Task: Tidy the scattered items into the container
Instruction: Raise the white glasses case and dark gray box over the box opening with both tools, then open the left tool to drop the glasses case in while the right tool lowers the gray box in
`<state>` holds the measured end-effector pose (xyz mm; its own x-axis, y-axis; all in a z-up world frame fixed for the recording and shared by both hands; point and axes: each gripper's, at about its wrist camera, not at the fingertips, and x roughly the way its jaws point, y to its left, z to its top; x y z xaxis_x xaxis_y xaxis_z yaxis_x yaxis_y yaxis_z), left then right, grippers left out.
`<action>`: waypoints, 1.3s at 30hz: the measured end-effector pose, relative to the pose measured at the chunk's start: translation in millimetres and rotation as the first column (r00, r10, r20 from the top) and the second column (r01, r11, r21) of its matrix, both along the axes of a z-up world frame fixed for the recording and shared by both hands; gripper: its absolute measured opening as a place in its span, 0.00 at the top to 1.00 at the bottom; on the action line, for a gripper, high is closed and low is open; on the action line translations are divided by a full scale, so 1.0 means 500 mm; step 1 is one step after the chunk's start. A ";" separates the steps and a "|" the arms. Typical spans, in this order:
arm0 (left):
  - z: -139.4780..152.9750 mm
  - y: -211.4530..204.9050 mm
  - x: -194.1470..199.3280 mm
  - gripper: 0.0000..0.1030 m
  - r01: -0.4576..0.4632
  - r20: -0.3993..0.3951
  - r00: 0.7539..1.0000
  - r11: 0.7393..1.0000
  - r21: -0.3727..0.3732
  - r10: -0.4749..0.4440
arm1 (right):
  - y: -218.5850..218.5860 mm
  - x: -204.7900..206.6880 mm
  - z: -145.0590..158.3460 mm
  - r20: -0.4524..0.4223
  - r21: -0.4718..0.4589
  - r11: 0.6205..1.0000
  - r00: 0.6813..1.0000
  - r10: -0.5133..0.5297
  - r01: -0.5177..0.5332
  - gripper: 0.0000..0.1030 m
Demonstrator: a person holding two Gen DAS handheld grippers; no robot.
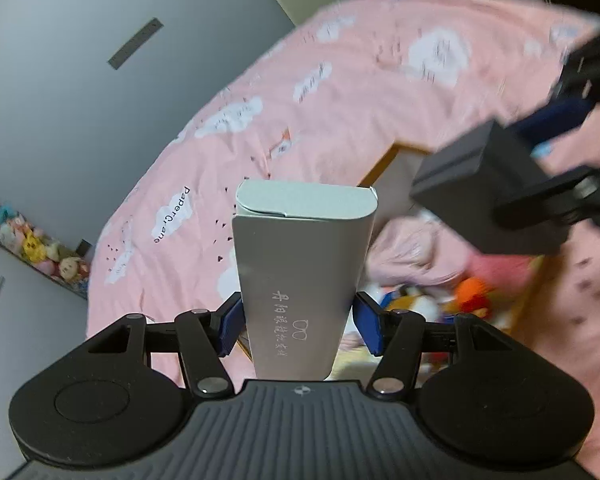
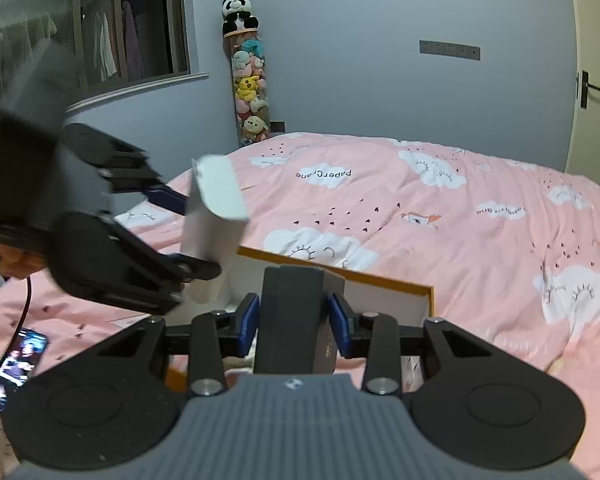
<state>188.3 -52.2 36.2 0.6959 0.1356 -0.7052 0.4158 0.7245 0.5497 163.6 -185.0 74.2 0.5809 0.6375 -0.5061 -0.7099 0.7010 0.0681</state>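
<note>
Pink bed cover under both my tongs, the orange-rimmed box (image 2: 428,300) lies just below and ahead.
My left tongs (image 1: 298,320) grip the grey carton (image 1: 304,264) lengthwise, my right tongs (image 2: 294,322) grip the dark case (image 2: 290,316); right is nearer the box.

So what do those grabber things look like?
Both the left gripper and the right gripper are black, with blue jaws, silver bolts, round discs either side and a ribbed grey body bearing a small emblem. A dark cable hangs below the left one.
</note>
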 end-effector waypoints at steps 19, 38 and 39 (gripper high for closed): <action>-0.228 -0.011 0.121 0.34 0.096 -0.269 0.963 0.953 0.287 -0.016 | 0.031 0.154 -0.117 -0.072 -0.060 0.997 0.996 -0.043 0.039 0.60; -0.262 0.007 0.144 0.34 0.168 -0.381 0.923 0.953 0.253 -0.061 | 0.040 0.192 -0.150 -0.142 -0.079 0.996 0.988 -0.059 0.048 0.60; -0.258 0.010 0.142 0.37 0.161 -0.378 0.924 0.957 0.243 -0.060 | 0.040 0.193 -0.151 -0.148 -0.077 0.996 0.987 -0.059 0.048 0.60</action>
<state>259.2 -47.1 -92.9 0.4202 0.2892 -0.8601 0.6918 0.5113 0.5099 260.3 -165.1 -1.2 0.5270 0.5658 -0.6342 -0.6568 0.7447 0.1186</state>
